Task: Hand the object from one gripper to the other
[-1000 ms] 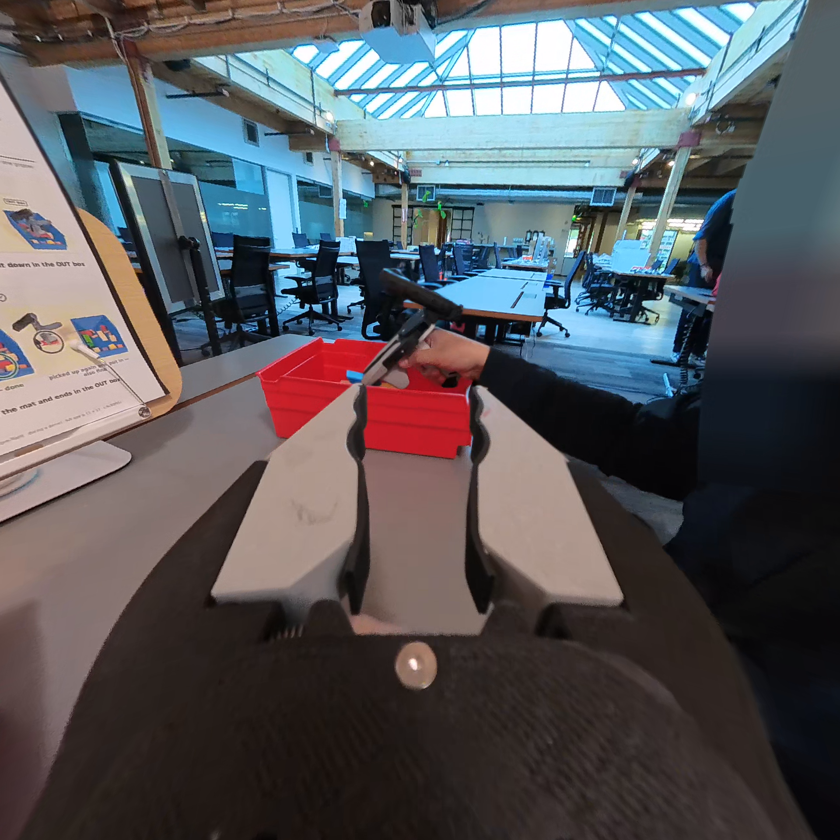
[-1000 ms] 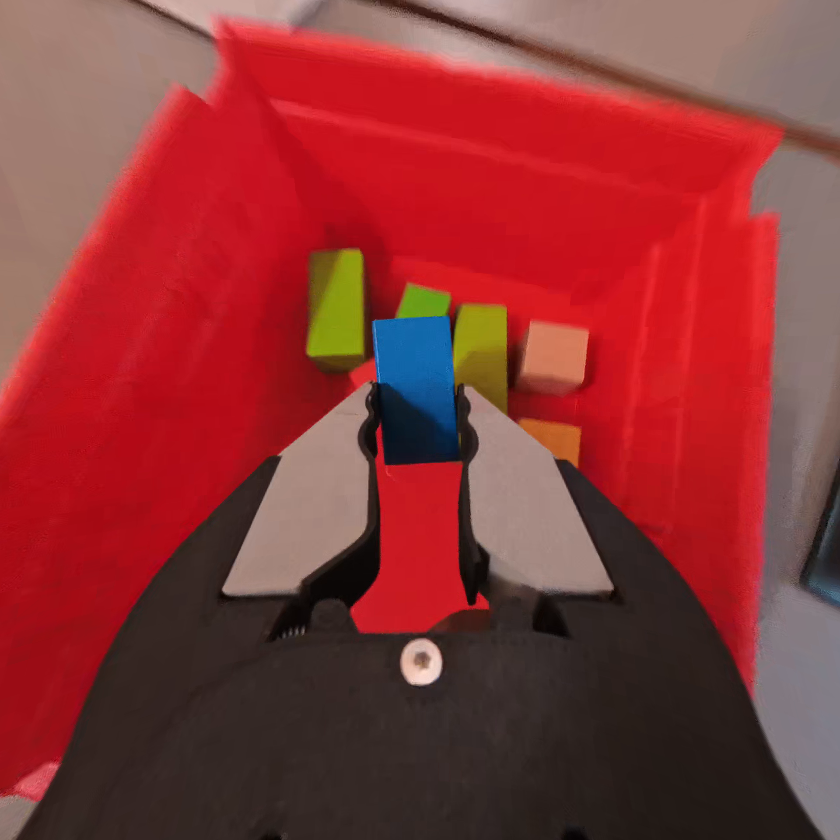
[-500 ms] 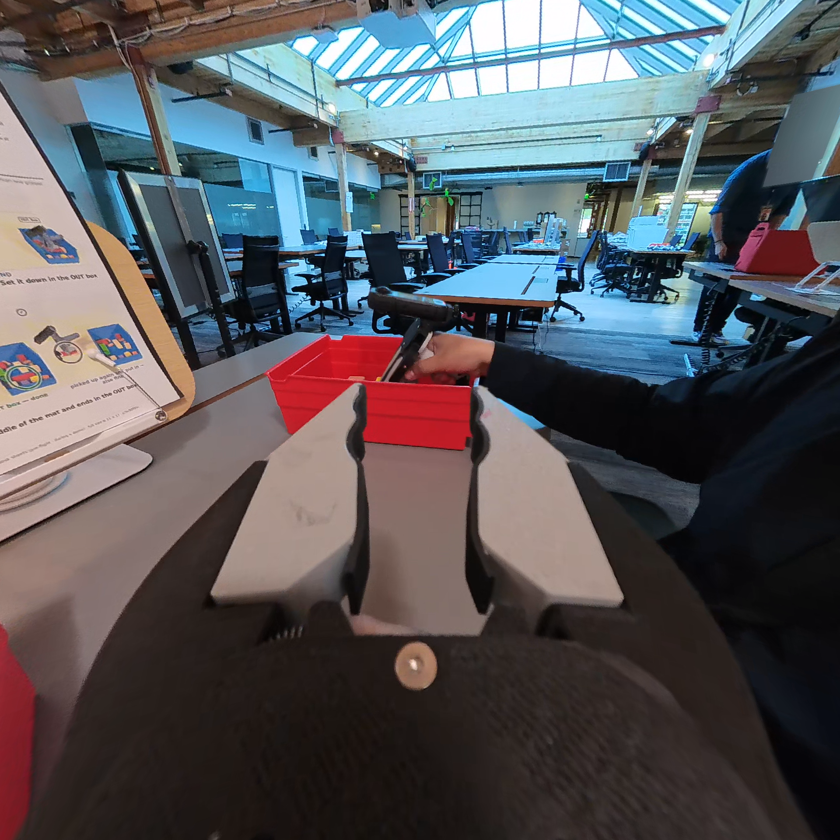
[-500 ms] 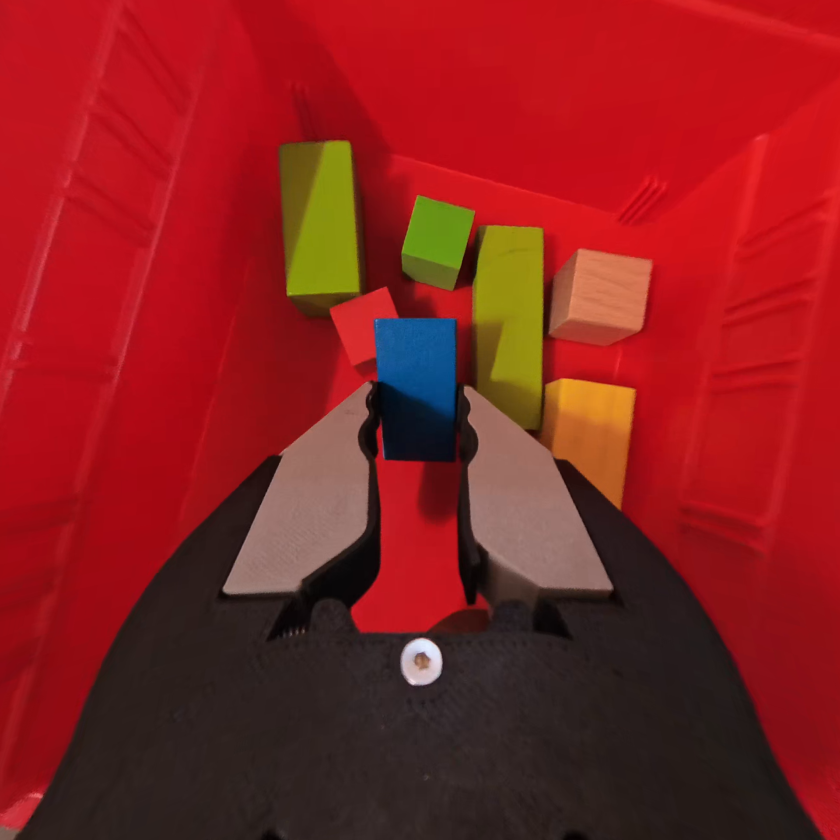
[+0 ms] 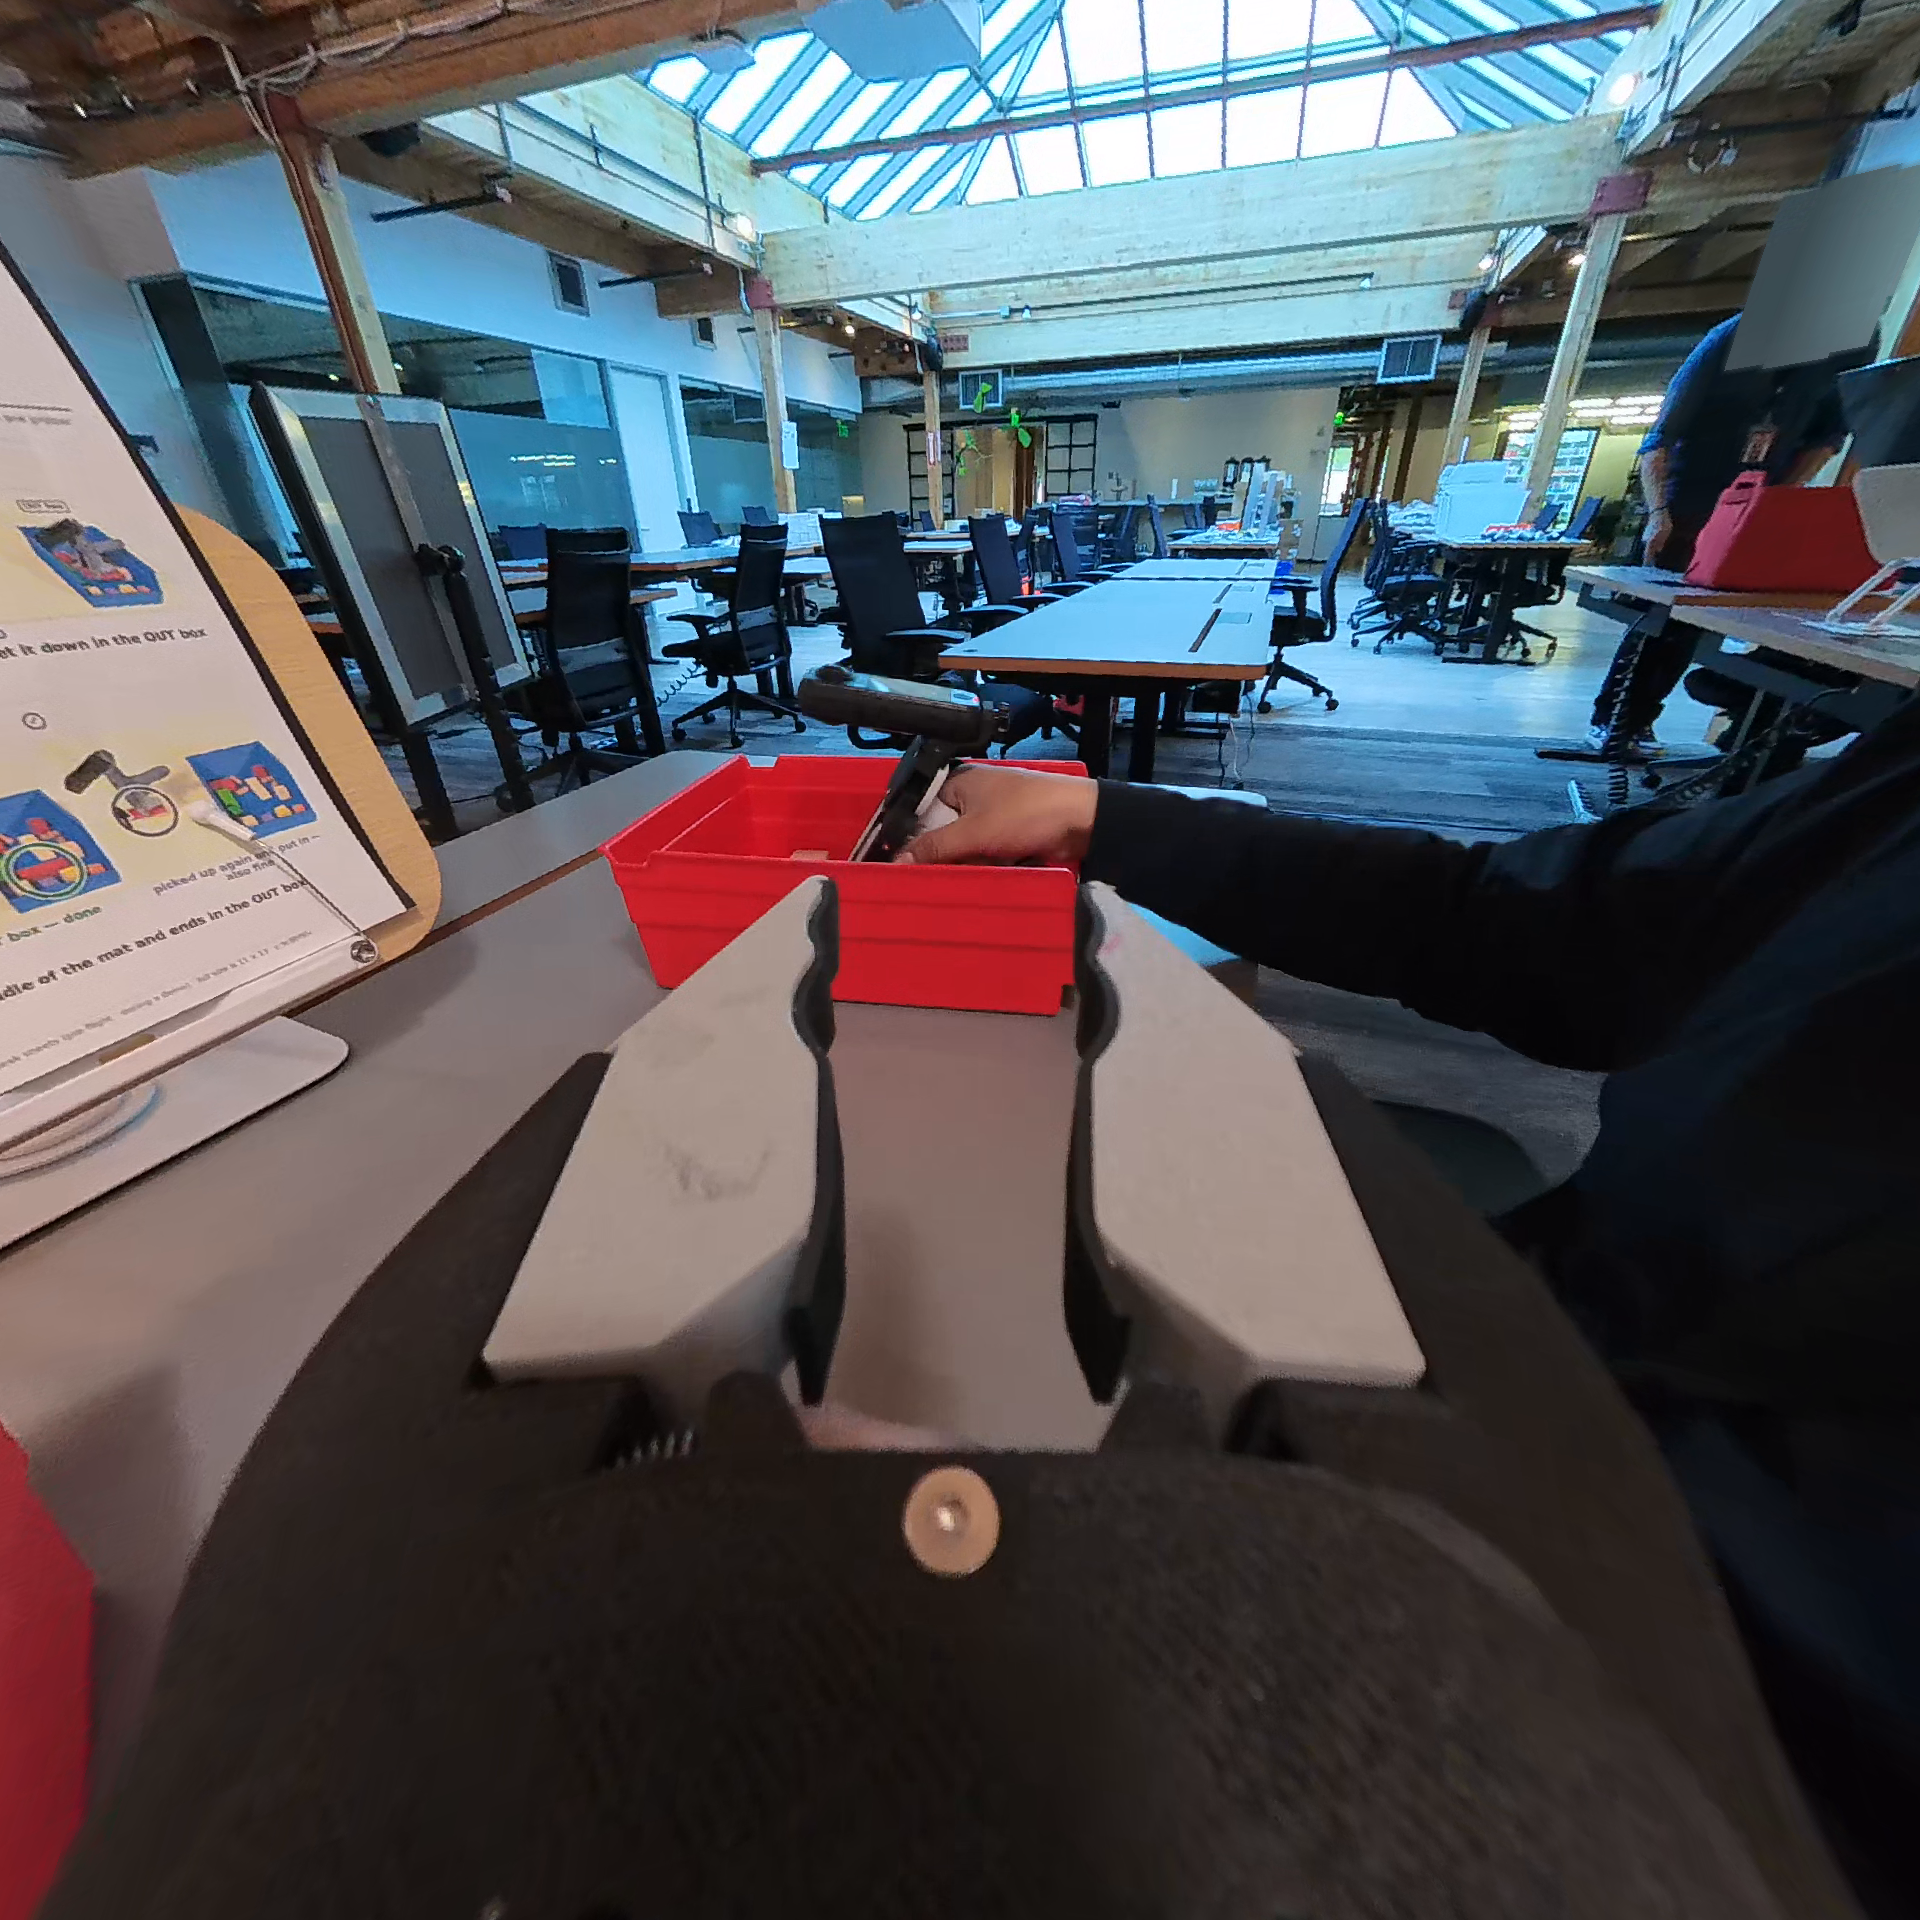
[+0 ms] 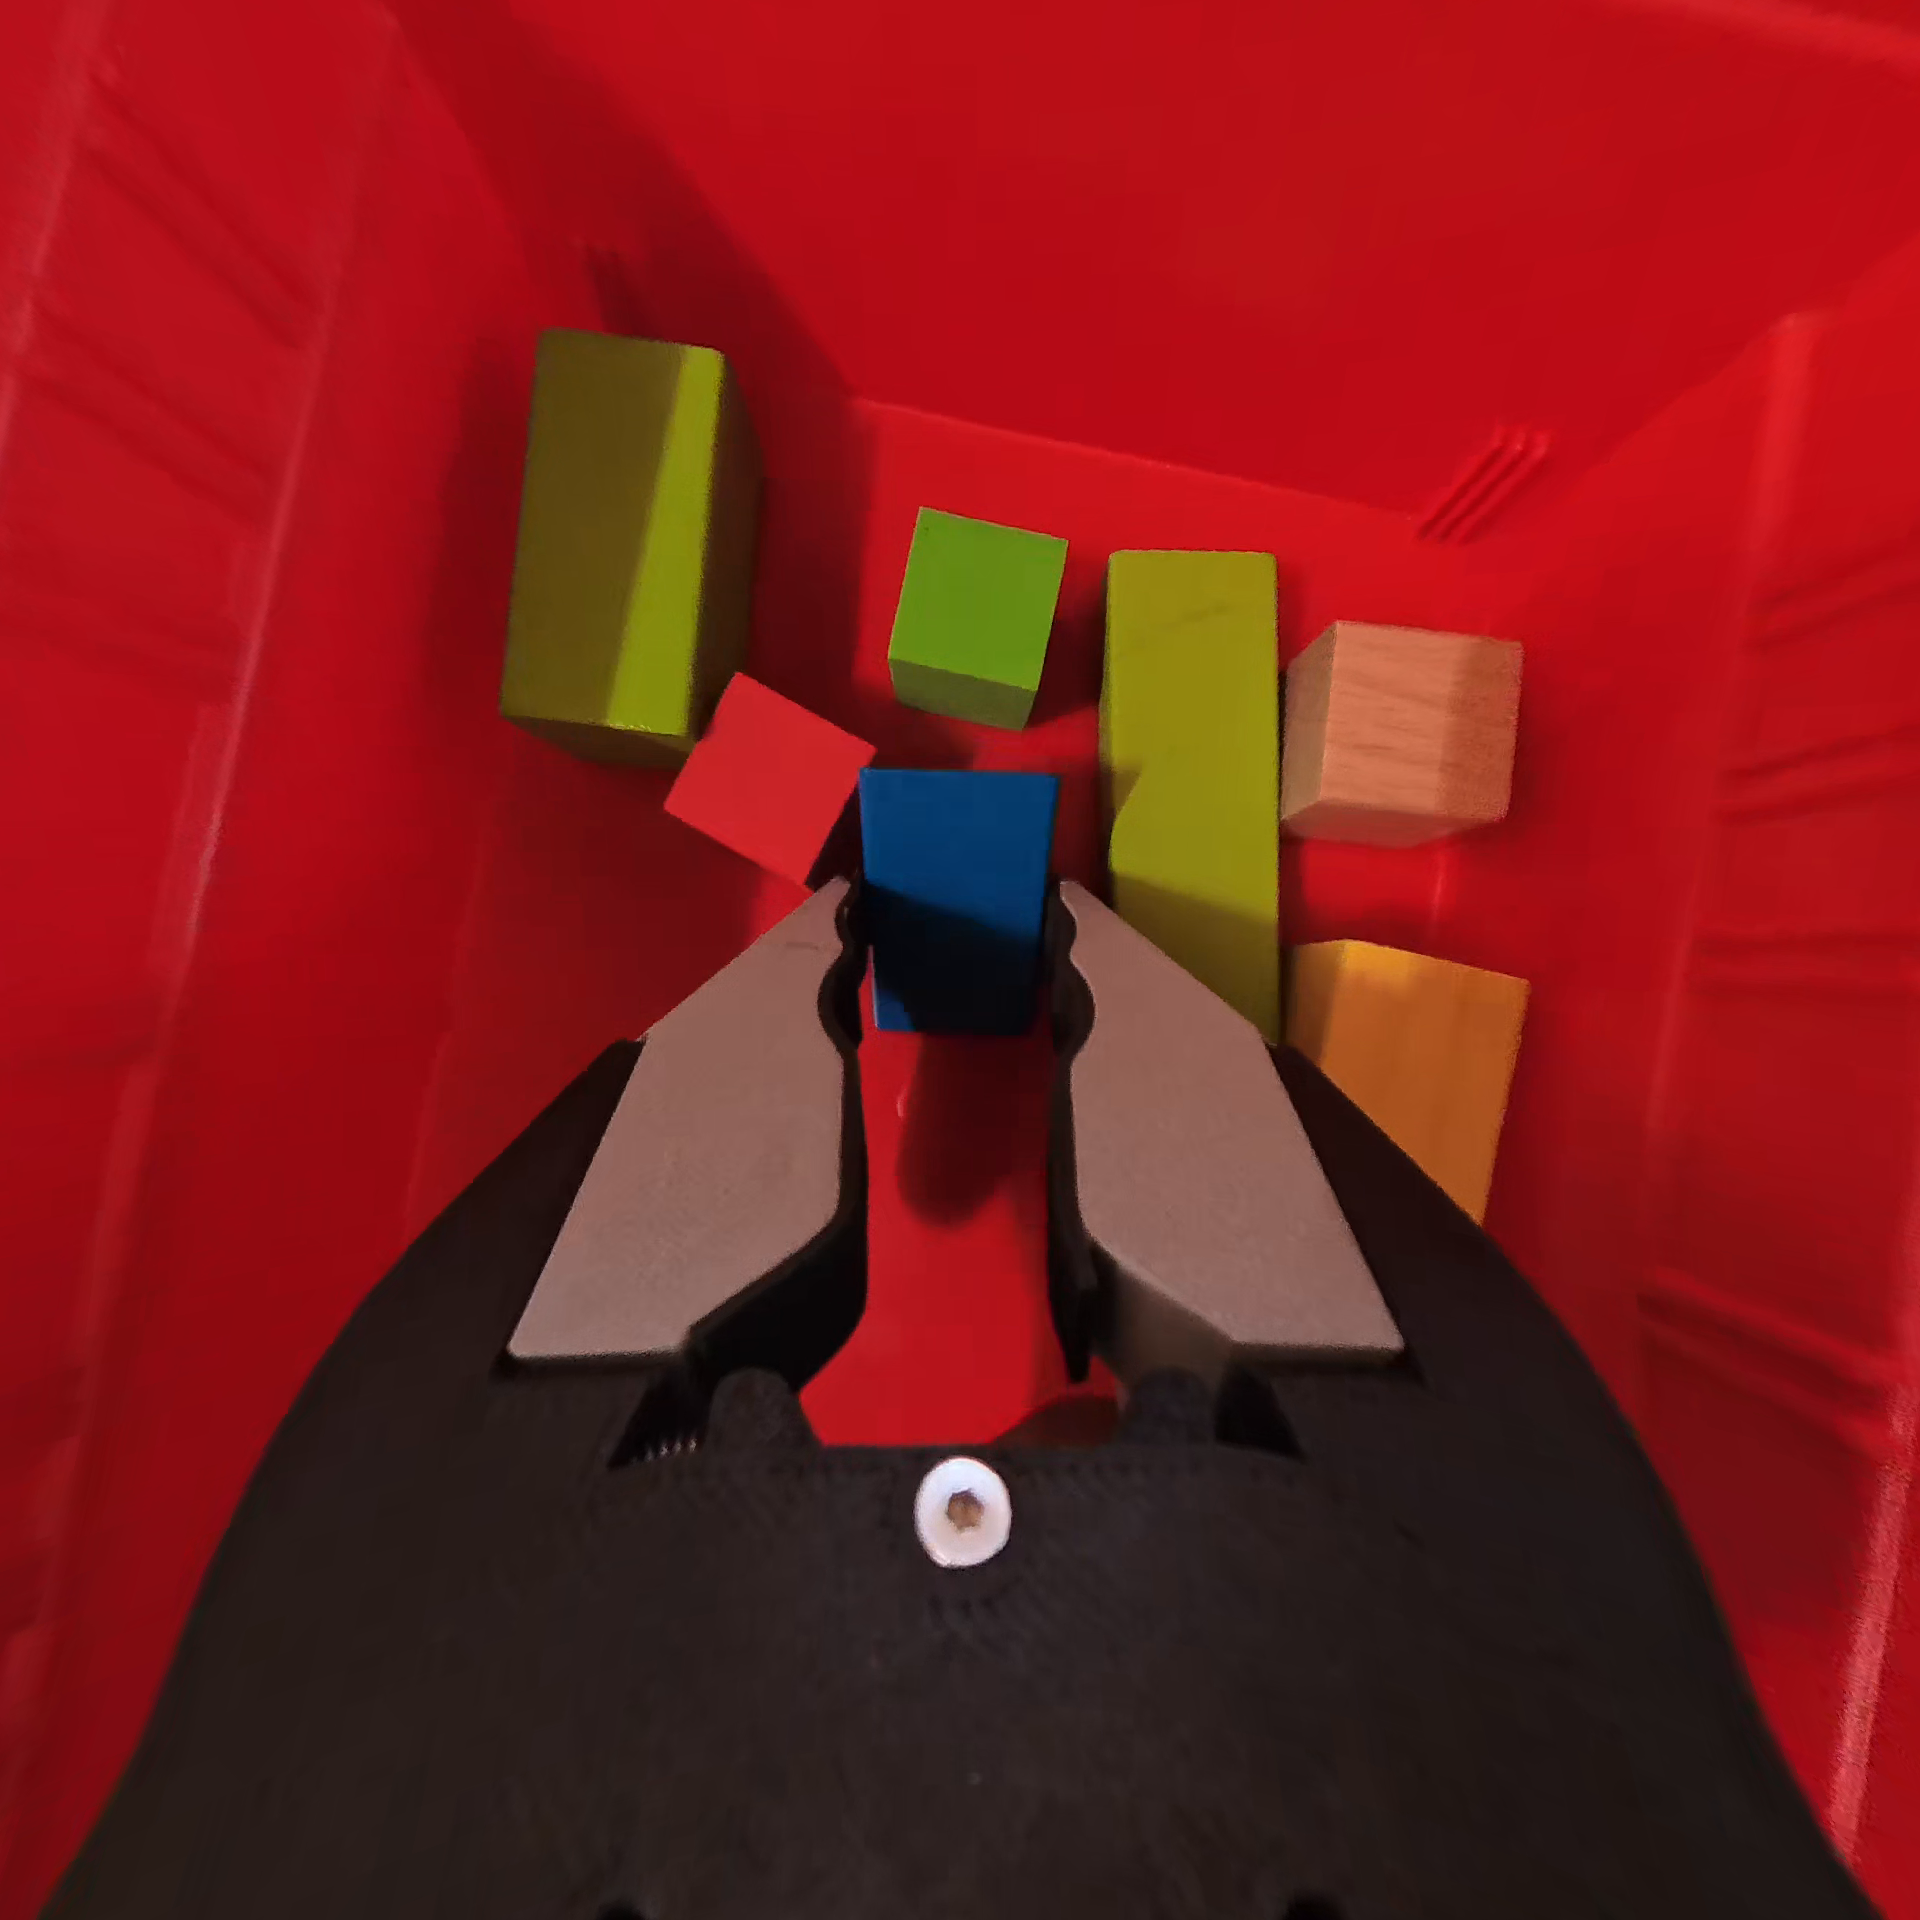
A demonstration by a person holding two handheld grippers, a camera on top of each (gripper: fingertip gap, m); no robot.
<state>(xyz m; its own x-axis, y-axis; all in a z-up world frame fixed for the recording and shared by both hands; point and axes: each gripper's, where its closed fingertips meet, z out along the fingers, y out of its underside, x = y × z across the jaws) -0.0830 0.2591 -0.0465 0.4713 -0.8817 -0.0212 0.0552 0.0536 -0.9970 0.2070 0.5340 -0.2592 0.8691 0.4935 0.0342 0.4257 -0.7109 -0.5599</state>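
Observation:
My right gripper [image 6: 954, 935] is shut on a blue block [image 6: 956, 883] and holds it low inside a red bin [image 6: 260, 727], just above the bin floor. Its shadow falls on the floor right under it. My left gripper [image 5: 948, 966] is open and empty above the grey table [image 5: 312, 1195], pointing at the same red bin [image 5: 862, 935]. In the left wrist view the right gripper's handle [image 5: 899, 707] and the hand holding it reach down into the bin; the blue block is hidden there.
Inside the bin lie a red cube [image 6: 769, 774], a green cube [image 6: 977, 613], two long green blocks [image 6: 613, 540] [image 6: 1195, 769], a wood cube [image 6: 1397, 727] and an orange block [image 6: 1403, 1060]. An instruction board [image 5: 135, 779] stands left. Another red bin's corner [image 5: 31, 1642] is at the lower left. Tip to tip, the grippers are about 45 cm apart. Measured from the fingertips, the green cube [image 6: 977, 613] is 5 cm or so from the right gripper and 45 cm from the left.
My right gripper has gone deeper into the red bin with the blue block, close to the floor. My left gripper stays open and has drifted slightly, still facing the bin.

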